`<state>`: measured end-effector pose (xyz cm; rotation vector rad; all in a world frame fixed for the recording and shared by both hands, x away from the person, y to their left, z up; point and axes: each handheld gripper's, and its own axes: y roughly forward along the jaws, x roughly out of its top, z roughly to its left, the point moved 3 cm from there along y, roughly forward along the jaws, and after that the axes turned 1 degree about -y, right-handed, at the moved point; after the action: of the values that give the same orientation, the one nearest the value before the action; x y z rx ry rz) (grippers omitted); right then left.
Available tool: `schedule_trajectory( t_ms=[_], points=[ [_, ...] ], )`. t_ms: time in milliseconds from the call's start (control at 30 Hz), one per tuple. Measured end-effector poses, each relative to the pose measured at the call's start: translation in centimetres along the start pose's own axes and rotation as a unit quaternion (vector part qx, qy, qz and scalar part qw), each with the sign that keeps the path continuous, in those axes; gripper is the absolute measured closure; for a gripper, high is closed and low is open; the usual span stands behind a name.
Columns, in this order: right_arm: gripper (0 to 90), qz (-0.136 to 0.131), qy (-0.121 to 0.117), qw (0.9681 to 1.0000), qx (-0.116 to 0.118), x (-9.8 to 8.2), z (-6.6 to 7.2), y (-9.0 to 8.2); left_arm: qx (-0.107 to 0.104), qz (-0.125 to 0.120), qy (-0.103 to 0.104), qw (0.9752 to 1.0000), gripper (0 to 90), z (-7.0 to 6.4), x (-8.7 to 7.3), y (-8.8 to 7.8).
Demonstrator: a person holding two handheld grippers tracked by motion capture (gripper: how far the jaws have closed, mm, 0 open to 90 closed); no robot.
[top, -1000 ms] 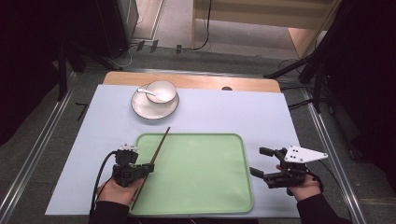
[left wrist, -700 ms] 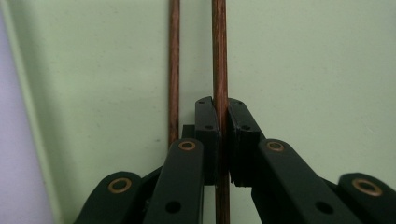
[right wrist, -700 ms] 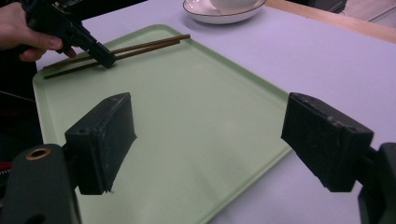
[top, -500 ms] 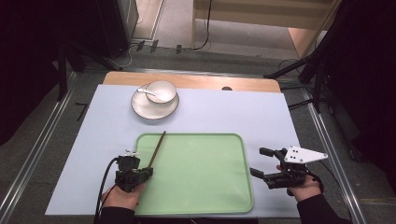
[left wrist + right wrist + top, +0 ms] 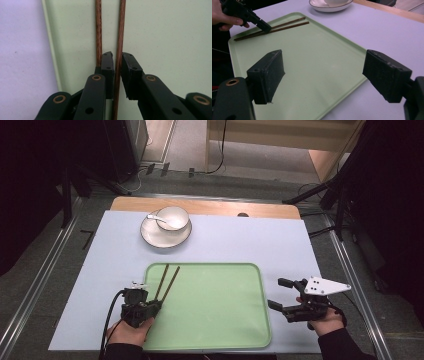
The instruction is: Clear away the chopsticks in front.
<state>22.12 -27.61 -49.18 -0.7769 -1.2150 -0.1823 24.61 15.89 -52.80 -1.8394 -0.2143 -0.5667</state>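
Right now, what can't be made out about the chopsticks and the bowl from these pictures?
- Chopsticks: near ends hidden under the left gripper in the left gripper view; far ends cut off by the top edge.
- Whether the pads press the one chopstick between them: unclear.
- Bowl: contents too small in the high view; cropped in the right gripper view.

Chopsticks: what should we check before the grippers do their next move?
1. Both chopsticks lie flat inside the green tray: ok.
2. The left hand-held gripper has let go: cannot tell. Its jaws have just been opening, with one chopstick between them and very little room.
3. The other chopstick lies free beside the jaws: ok.
4. The right hand-held gripper is open and holds nothing, at the tray's right edge: ok.
5. The bowl with its spoon sits on the plate, well away from both grippers: ok.
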Motion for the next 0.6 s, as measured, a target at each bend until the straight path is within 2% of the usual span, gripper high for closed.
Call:
schedule_trajectory(
  t_ms=[100, 267, 400, 567, 600],
  points=[
    [17.4, 0.0, 0.0, 1.0, 0.0, 0.0, 0.0, 0.0, -0.015, 0.005, -0.01, 0.9998, 81.0, 0.4, 0.1, 0.0],
    [17.4, -0.001, 0.0, 1.0, 0.001, 0.0, 0.0, 0.0, -0.024, 0.008, -0.013, 0.9996, 80.3, 0.5, 0.3, 0.0],
    [17.4, -0.002, 0.001, 1.0, 0.002, 0.0, 0.0, 0.0, -0.036, 0.012, -0.026, 0.9989, 77.6, 0.8, 0.5, -0.3],
    [17.4, -0.001, 0.001, 1.0, 0.003, 0.0, 0.0, 0.0, -0.045, 0.004, -0.016, 0.9989, 72.4, 0.6, 0.9, -0.7],
    [17.4, -0.002, 0.001, 1.0, 0.003, 0.0, 0.0, 0.0, -0.058, 0.002, -0.014, 0.9982, 72.4, 0.5, 1.1, -0.9]
  ],
)
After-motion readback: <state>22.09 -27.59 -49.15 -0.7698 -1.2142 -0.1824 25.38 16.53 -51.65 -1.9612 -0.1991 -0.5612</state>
